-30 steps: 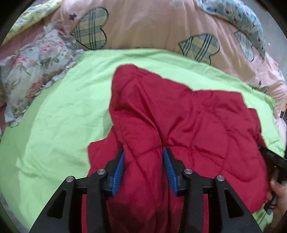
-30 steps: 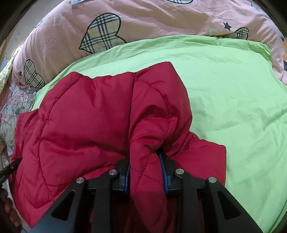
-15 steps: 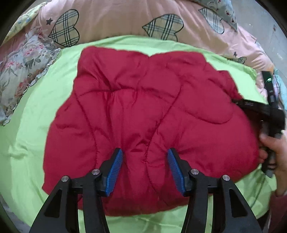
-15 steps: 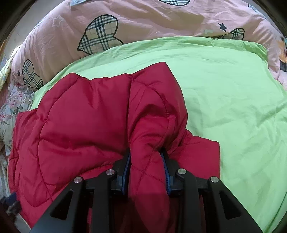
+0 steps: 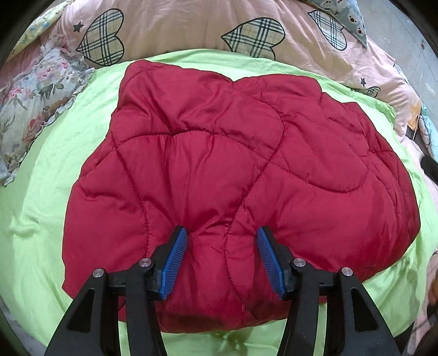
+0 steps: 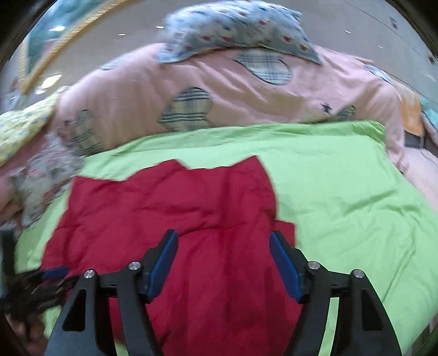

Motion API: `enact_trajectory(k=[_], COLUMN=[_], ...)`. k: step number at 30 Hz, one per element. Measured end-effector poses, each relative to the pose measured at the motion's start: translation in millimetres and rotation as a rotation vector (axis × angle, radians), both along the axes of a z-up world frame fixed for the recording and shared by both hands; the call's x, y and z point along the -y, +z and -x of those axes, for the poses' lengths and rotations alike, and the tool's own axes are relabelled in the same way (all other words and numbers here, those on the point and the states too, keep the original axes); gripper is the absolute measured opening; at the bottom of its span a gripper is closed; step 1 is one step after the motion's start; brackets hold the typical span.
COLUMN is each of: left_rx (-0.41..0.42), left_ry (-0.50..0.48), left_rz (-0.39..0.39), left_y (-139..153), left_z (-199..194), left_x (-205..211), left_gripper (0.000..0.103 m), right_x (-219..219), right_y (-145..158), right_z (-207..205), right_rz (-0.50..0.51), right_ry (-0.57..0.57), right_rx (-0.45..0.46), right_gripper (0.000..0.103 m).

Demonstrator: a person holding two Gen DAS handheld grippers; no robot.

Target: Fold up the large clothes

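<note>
On bed, centre of green sheet: red quilted jacket (image 5: 235, 175), folded into a rounded bundle, lying flat.
Jacket position: in my left wrist view it fills the middle; green sheet (image 5: 49, 191) shows around it from 7 through 12 to 4 o'clock.
Left gripper (image 5: 222, 261): I see the jaws partly apart, blue pads (image 5: 175, 261) set on either side of a puffed ridge at the jacket's near edge. Fabric bulges between them and both pad tips touch it. I can't tell if that is a real pinch or just contact.
Right gripper (image 6: 224, 267): jaws opening, wide apart. Jacket (image 6: 191, 219) lies below and beyond them; pads look clear of the fabric. View is motion-blurred.
Right view layout: jacket from 6 to 10 o'clock, bare green sheet (image 6: 342, 191) from 1 to 5 o'clock.
Other gripper seen: left gripper's dark frame with a blue pad shows at 8 o'clock in my right view (image 6: 52, 276), blurred, at the jacket's edge.
Bedding: pink duvet with plaid hearts (image 5: 191, 24) at 12 o'clock beyond the sheet; floral pillow (image 5: 35, 98) at 10 o'clock; blue patterned pillow (image 6: 235, 30) on top of the duvet at 12 o'clock in the right view.
</note>
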State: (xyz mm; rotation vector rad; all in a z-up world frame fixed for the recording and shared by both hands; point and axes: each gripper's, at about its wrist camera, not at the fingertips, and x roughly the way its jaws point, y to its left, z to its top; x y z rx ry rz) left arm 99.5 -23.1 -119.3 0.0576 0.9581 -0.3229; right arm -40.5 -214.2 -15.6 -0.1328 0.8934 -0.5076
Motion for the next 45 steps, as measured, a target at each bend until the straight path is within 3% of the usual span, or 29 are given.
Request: enact_trajectory(k=[5,10,13,16,25,27,31,39,45], left_rx=[0.002,0.002,0.001,0.003,0.048,0.071,0.109,0.059,0.057], left_ry=[0.007,0.013,0.018,0.022,0.073,0.093,0.128,0.125,0.135], left_rz=[-0.005,0.000,0.003,-0.002,-0.083,-0.105,-0.107,-0.098,-0.091], left_y=[1.2,2.6,4.1,6.9,21.8,27.0,38.7,31.0,34.0], left_z=[6.0,9.9,12.6,17.6,38.3,42.6,46.2,24.1,1.8], left_x=[0.4,1.0,1.7,3.3,7.7,7.7,7.5,6.9,2.2], left_gripper=[0.055,0.055,0.055,0.055,0.058,0.062,0.080,0.080,0.080], right_x=[-10.6,-19.8,-7.4,3.5,4.6,4.1,3.3,-3.1,-20.9], right_y=[-26.2,-46.5,-73.5,-83.4,-84.3,-83.3,-83.8,-74.0,-47.6], right_z=[2.1,-9.0,-9.4,-5.0,-3.0,-0.8,-1.1,-2.4,-29.2], right_rz=[-0.111,-0.112,-0.097,-0.118,-0.114,-0.114,-0.112,-0.112,-0.108], right_ry=[0.032,0.057,0.000,-0.011,-0.012,-0.012,-0.013,-0.023,0.061], right_rx=[-0.101,-0.164,-0.256,-0.243,-0.242,-0.241,-0.241,-0.257,-0.207], right_gripper=[0.073,0.073,0.073,0.073,0.073,0.073,0.074,0.073,0.074])
